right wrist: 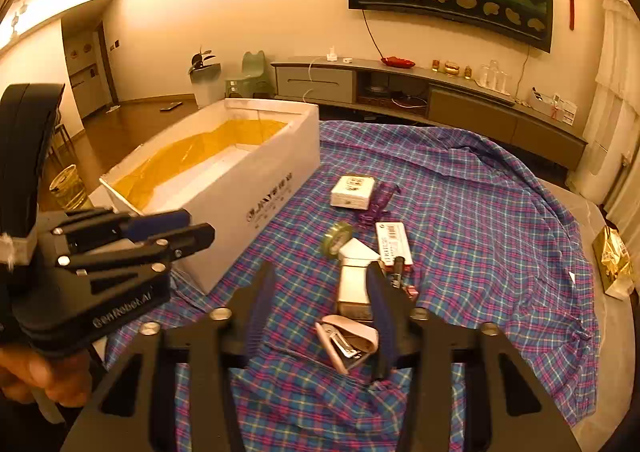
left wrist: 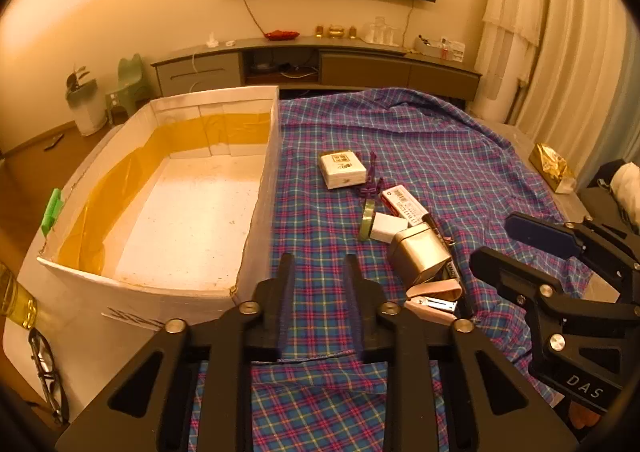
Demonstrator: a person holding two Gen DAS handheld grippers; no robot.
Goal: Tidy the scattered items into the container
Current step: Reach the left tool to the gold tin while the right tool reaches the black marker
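A white cardboard box [left wrist: 256, 212] [right wrist: 248, 188] with yellow tape inside stands empty at the left of the plaid cloth [left wrist: 420, 132]. To its right lie scattered items: a white labelled box [left wrist: 342, 168] [right wrist: 353, 192], a purple piece [left wrist: 370, 188], a green tape roll [left wrist: 367, 220] [right wrist: 337, 238], a red-and-white pack [left wrist: 402, 204], a metal tin [left wrist: 418, 256] [right wrist: 354, 284] and a pink stapler [left wrist: 434, 300] [right wrist: 348, 344]. My left gripper [left wrist: 319, 260] [right wrist: 198, 226] hovers beside the box's near corner, its fingers slightly apart with nothing between them. My right gripper [right wrist: 320, 269] [left wrist: 494, 240] is open over the stapler and tin, touching neither.
A gold foil bag [left wrist: 552, 168] [right wrist: 612, 264] lies at the cloth's far right edge. Glasses [left wrist: 48, 372] and a glass bottle [left wrist: 16, 300] sit left of the box. A low TV cabinet [left wrist: 320, 64] runs along the far wall.
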